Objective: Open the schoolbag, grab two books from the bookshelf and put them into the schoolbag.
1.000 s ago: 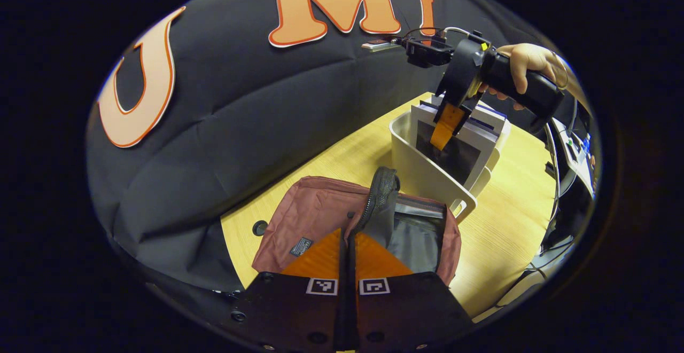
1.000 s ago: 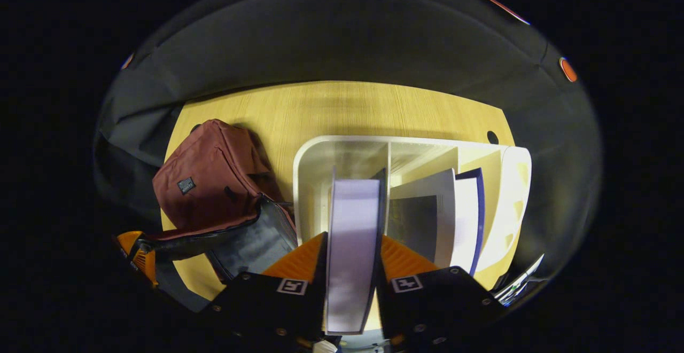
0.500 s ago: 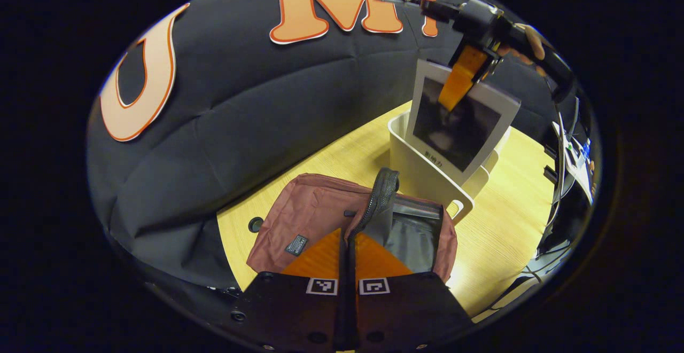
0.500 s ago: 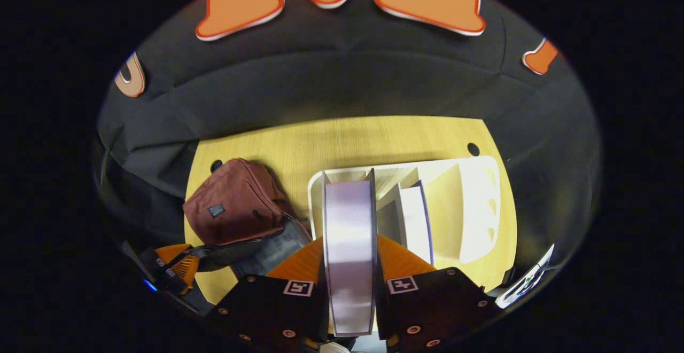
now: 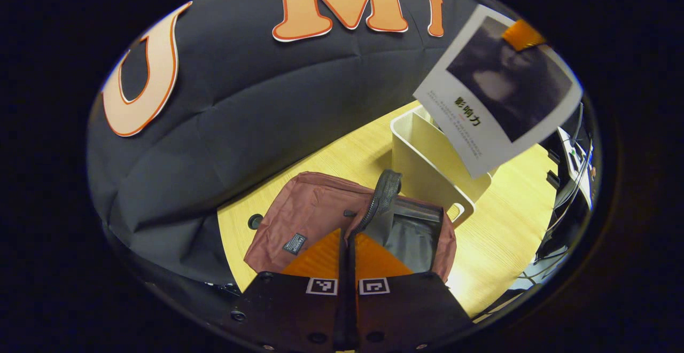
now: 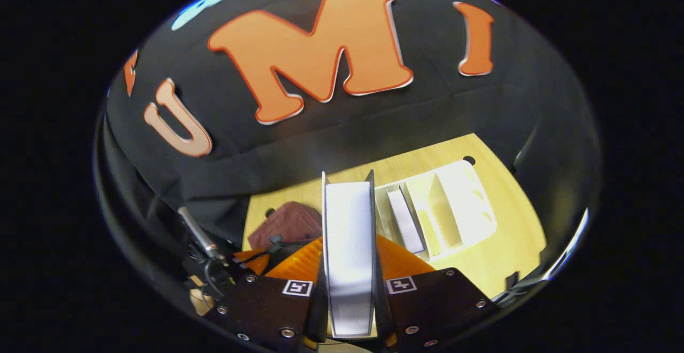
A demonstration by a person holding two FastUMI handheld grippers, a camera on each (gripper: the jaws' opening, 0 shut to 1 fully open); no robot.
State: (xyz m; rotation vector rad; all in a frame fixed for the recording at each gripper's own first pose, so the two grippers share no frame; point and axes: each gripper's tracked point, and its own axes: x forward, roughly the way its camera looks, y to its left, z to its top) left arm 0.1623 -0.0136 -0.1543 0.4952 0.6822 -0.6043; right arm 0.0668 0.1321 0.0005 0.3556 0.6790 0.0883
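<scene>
A light wooden surface (image 5: 502,225) with visible grain and a round cable hole (image 5: 255,221) near one edge. Black cloth wall (image 5: 240,102) hangs in soft folds behind it. Warm light brightens the wood; cables and equipment (image 5: 572,155) sit dimly at the far side.

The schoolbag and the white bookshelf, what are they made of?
The schoolbag looks like soft woven cloth, dull reddish-brown, because it sags and creases; its grey lining has a slight sheen, maybe nylon. The bookshelf looks like hard moulded plastic, smooth and creamy white, with rounded corners and thin walls, though painted metal can't be ruled out.
</scene>
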